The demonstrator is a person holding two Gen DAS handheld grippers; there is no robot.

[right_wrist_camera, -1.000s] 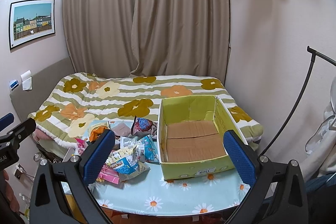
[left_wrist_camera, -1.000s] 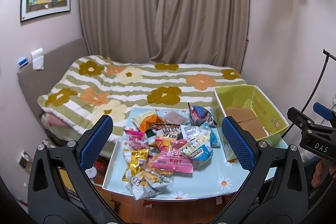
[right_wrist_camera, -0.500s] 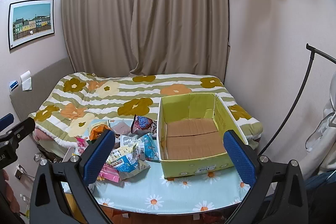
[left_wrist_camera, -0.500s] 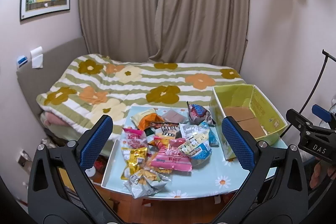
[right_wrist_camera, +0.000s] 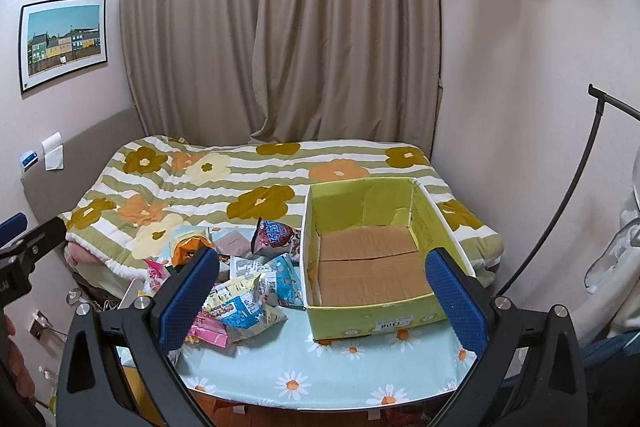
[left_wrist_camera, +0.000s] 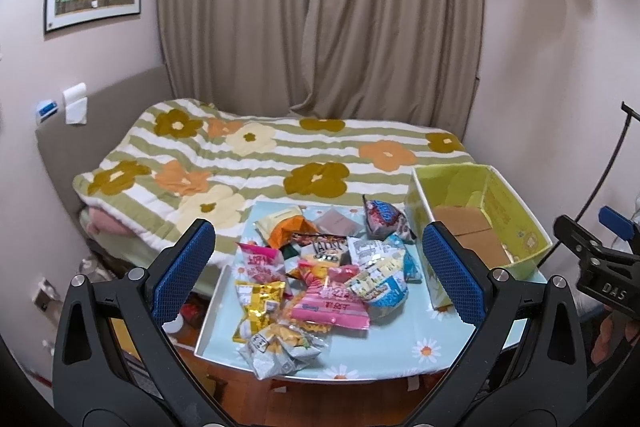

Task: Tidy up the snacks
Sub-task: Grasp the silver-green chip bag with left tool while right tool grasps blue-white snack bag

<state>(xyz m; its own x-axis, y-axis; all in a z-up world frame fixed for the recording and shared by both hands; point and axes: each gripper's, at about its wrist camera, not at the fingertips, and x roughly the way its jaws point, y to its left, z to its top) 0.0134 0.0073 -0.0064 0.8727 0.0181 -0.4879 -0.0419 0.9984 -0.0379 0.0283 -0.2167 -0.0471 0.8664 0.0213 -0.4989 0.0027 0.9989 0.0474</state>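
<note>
Claws held high above the desk [right_wrist_camera: 336, 371], both spread wide and gripping nothing: our left claw [left_wrist_camera: 318, 275] faces the snack pile [left_wrist_camera: 320, 279], our right claw [right_wrist_camera: 322, 301] faces the yellow-green box [right_wrist_camera: 376, 319]. We see only bare cardboard flaps inside the box, which sits at the desk's right end. Snack packets lie heaped just left of it, some touching its wall. Beyond the desk we see a flowered bed [right_wrist_camera: 248, 183] and curtains [right_wrist_camera: 280, 27].
</note>
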